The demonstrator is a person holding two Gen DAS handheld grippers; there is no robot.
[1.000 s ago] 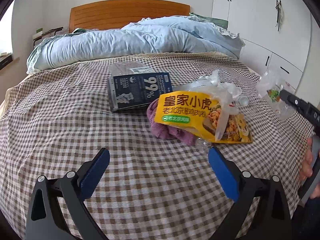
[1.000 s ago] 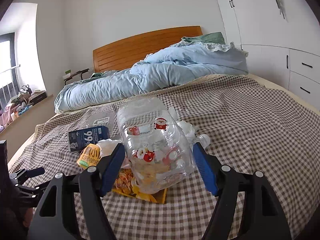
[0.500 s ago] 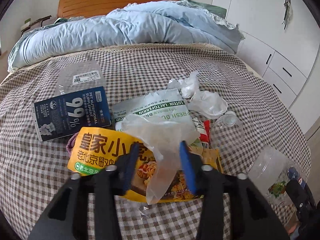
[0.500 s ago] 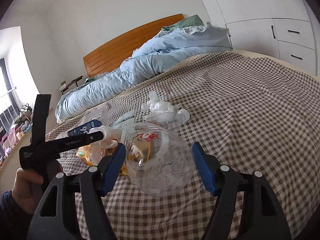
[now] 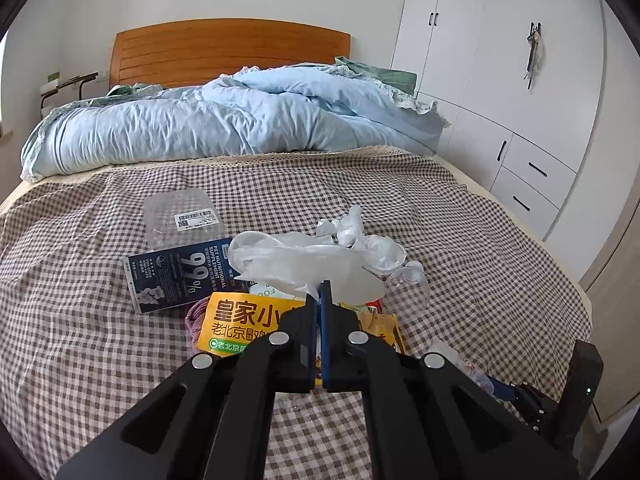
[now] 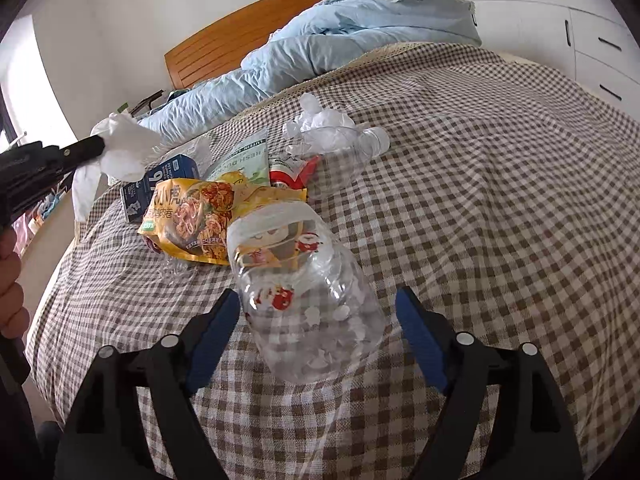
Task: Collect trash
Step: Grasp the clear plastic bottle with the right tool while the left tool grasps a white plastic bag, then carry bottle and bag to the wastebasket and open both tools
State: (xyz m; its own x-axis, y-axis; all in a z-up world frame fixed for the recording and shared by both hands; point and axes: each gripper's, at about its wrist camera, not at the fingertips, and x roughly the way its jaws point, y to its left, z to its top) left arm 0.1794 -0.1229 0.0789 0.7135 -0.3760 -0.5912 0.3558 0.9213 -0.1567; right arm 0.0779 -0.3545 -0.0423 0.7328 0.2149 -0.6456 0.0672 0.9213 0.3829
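My left gripper (image 5: 320,292) is shut on a thin clear plastic bag (image 5: 304,260) and holds it up above the trash pile. In the right wrist view the bag (image 6: 124,148) hangs from that gripper (image 6: 102,146) at the far left. A clear plastic jar (image 6: 296,248) with Santa stickers lies on its side on the checked bedspread (image 6: 500,220). My right gripper (image 6: 318,294) straddles its base with the jaws opening and the pads off the jar. The pile holds a yellow snack bag (image 5: 240,324), a dark blue box (image 5: 180,276), a clear tray (image 5: 180,216) and a crushed clear bottle (image 6: 340,140).
A rumpled blue duvet (image 5: 224,124) covers the head of the bed below a wooden headboard (image 5: 224,52). White wardrobes with drawers (image 5: 532,168) line the right wall. A green-white pouch (image 6: 248,156) and a red wrapper (image 6: 288,172) lie in the pile. A person's hand (image 6: 10,280) shows at the left.
The left gripper closed on the plastic bag and lifted it off the pile. The right gripper came down with the jar, which now lies on the bed, and its jaws widened.
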